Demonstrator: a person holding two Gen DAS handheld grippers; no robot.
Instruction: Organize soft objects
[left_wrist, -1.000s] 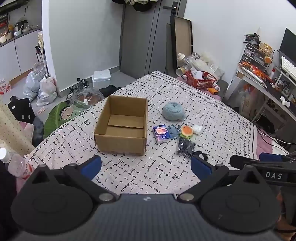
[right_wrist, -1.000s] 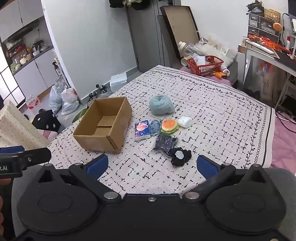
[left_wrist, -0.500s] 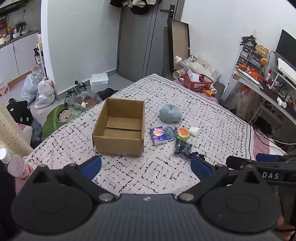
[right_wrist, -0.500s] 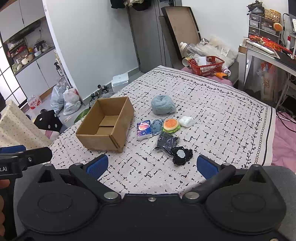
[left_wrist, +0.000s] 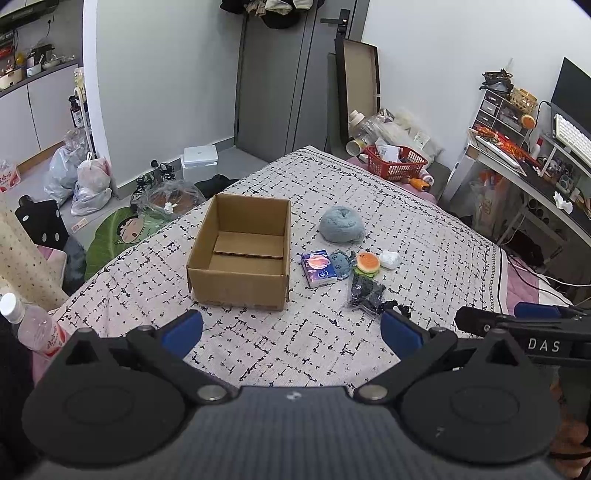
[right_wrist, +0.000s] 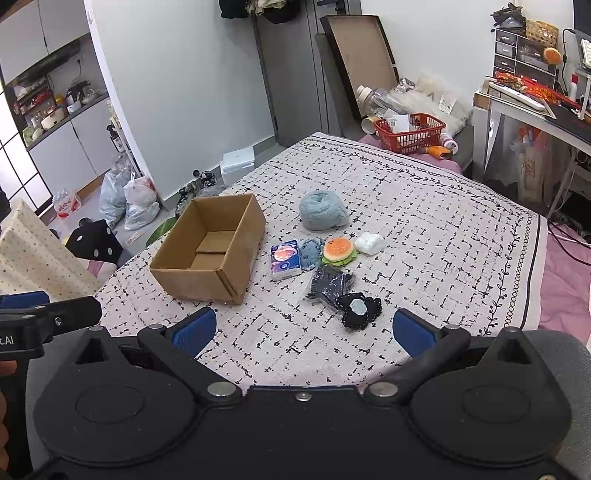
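An open, empty cardboard box (left_wrist: 240, 258) (right_wrist: 210, 254) stands on the patterned bedspread (left_wrist: 332, 343). To its right lie soft items: a blue fluffy ball (left_wrist: 341, 224) (right_wrist: 323, 211), a tissue pack (left_wrist: 318, 268) (right_wrist: 285, 260), a small blue plush (right_wrist: 308, 253), a burger toy (left_wrist: 366, 263) (right_wrist: 338, 250), a white soft piece (right_wrist: 369, 243), a dark bagged item (left_wrist: 365, 292) (right_wrist: 327, 286) and a black doily (right_wrist: 359, 309). My left gripper (left_wrist: 291, 328) and right gripper (right_wrist: 303, 328) are both open and empty, held over the near edge of the bed, well short of the items.
A red basket (left_wrist: 395, 161) sits at the bed's far end. A desk with clutter (left_wrist: 524, 162) stands to the right. Bags (left_wrist: 85, 181) and a white box (left_wrist: 199, 157) lie on the floor at the left. A bottle (left_wrist: 33, 325) stands near my left gripper.
Both grippers have drawn back and risen slightly, so the box and items look a little farther off. Nothing on the bed has moved.
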